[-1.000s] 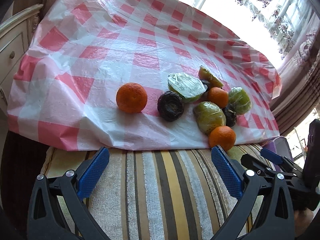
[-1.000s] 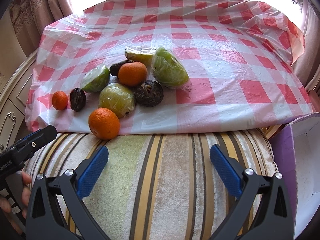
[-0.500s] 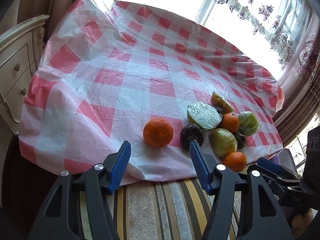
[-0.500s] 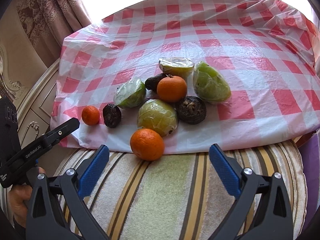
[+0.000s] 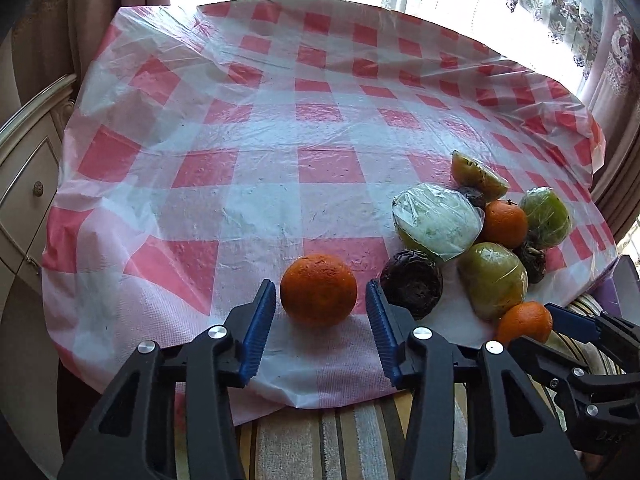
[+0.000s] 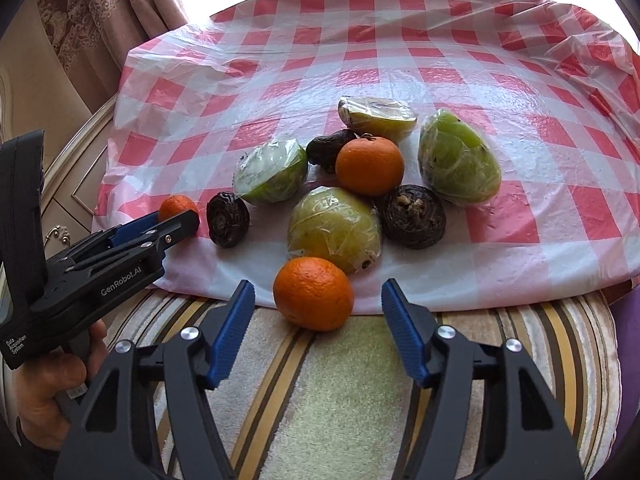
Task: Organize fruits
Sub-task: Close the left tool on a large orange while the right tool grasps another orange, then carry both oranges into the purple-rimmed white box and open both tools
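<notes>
Left gripper [image 5: 320, 312]: jaws were spread either side of the leftmost orange [image 5: 318, 290], a small gap showing on each side; nothing was clamped.
Right gripper [image 6: 318, 322]: jaws were held wide, with the near orange [image 6: 313, 293] between the tips and untouched.
Near orange: it was set on the front edge of the checked plastic cloth [image 6: 440, 60], partly over the striped cushion [image 6: 340, 400].
Fruit cluster: four plastic-wrapped green fruits were seen, the front wrapped fruit [image 6: 334, 234] just behind the near orange; a third orange [image 6: 370, 165] and a dark round fruit [image 6: 414, 216] were packed against them.
Lone dark fruit [image 5: 412, 289]: it was placed just right of the leftmost orange.
Containers: a purple box edge [image 5: 610, 300] was glimpsed at the far right; its contents could not be told.
Left wrist view only: a cream drawer unit [image 5: 24, 200] with a knob and a window with floral curtains were shown.
Right wrist view only: the bare hand [image 6: 52, 392] gripping the left tool's handle was shown.
</notes>
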A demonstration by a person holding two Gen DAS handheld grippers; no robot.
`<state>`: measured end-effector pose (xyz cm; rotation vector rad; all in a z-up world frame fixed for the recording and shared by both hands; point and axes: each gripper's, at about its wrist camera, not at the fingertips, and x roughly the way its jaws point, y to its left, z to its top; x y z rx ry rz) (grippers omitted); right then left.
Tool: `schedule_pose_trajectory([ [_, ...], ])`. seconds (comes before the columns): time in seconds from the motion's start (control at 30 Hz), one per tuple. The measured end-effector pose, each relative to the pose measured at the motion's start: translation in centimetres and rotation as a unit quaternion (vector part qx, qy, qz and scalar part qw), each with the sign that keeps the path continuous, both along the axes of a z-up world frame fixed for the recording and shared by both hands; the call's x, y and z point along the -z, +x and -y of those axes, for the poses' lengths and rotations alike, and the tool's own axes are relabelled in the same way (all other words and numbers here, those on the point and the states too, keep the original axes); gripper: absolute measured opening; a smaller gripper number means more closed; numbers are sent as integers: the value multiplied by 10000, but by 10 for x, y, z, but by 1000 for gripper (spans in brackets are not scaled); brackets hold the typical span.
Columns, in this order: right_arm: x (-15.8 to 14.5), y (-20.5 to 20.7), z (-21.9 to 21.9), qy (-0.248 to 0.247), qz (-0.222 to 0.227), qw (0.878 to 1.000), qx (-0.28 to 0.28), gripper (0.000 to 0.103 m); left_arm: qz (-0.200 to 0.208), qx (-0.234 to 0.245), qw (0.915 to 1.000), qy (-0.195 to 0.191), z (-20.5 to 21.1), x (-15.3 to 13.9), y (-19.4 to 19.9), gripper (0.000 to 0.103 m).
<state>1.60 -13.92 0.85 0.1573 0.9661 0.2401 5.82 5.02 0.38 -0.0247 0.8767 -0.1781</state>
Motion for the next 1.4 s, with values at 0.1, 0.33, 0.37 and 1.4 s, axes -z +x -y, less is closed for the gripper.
schedule_pose_trajectory([
  [0.1,2,2,-7,-9,-41,9999,-145,50,-18,-10,10000,-5,-2,2,0,37],
  [0.33,-1,-4,-5,169,11,9997,-195,41,146,-46,9999,17,-3,-4,-10,35],
  [0.37,-2,-6,-3,193,26,9996,-203,41,185,-47,9998,22,-2,-6,-12,35],
  [1.4,-14,-99,306,-374,241,9689,2435,40,530,2656,9624,201,237,-52,-63,35],
])
